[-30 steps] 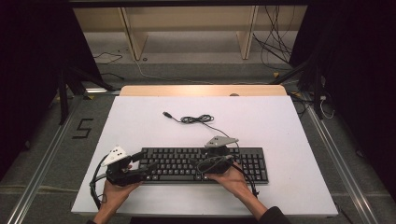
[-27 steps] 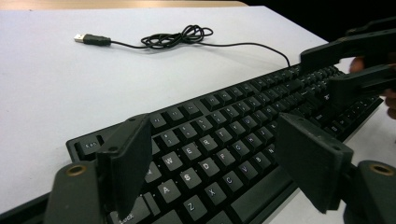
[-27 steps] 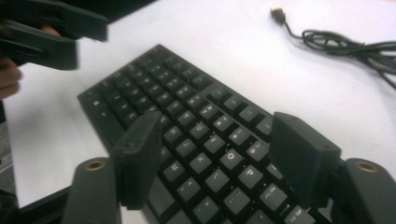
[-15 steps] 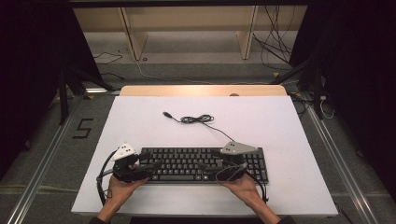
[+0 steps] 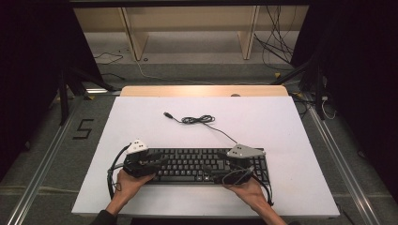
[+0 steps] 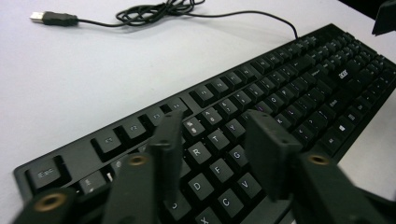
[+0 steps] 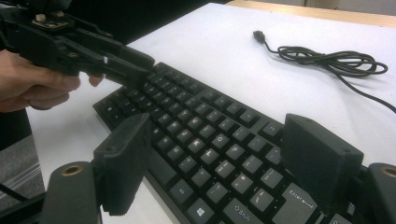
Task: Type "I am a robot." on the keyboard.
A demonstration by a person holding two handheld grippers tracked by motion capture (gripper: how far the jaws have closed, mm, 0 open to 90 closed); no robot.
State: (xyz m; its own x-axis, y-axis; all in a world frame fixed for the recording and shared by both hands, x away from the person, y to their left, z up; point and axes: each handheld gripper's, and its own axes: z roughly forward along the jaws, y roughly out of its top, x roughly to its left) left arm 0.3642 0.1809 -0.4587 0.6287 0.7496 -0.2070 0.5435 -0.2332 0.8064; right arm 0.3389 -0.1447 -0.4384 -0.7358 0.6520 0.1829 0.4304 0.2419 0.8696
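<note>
Left gripper (image 5: 152,164), jaws just narrowed above the keyboard (image 5: 197,164); right gripper (image 5: 223,174) has widened, straddling its keys: neither grips yet.

A white table (image 5: 291,140) carries a black keyboard (image 5: 197,164) (near edge) and its coiled cable (image 5: 197,120)

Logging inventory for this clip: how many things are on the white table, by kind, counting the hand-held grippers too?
Keyboard: 1, black
Attached cable with USB plug: 1, black
Hand-held grippers: 2, the left hand-held gripper and the right hand-held gripper, both over the keyboard
Total: 4
</note>
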